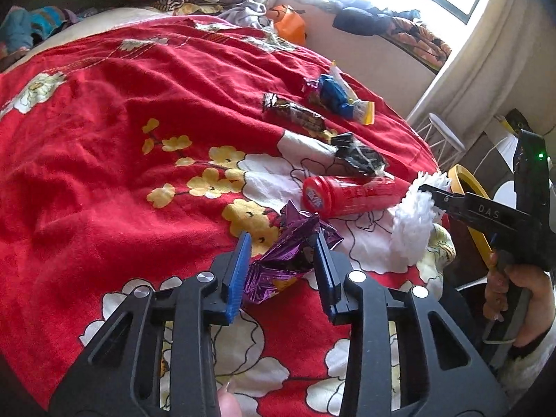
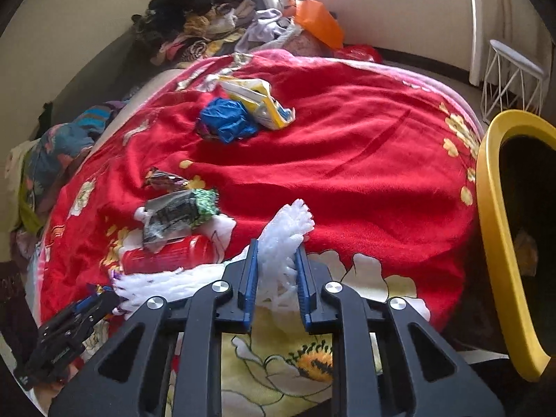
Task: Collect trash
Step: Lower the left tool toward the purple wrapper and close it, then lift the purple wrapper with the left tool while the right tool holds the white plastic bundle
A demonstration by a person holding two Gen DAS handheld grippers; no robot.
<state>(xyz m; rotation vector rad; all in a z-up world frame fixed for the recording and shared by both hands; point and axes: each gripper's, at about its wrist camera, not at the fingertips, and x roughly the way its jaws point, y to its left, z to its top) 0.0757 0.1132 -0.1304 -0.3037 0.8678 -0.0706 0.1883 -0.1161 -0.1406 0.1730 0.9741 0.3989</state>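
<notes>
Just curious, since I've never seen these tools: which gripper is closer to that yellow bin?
Right. The right gripper, clamping white fringe, sits beside the yellow bin; the left gripper, pinching a purple wrapper, is farther along the bed.

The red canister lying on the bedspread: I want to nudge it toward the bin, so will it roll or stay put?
The red canister lies on its side and looks round, so a push would probably roll it. The soft red bedspread may slow it. A dark wrapper rests on it and would likely slide off.
</notes>
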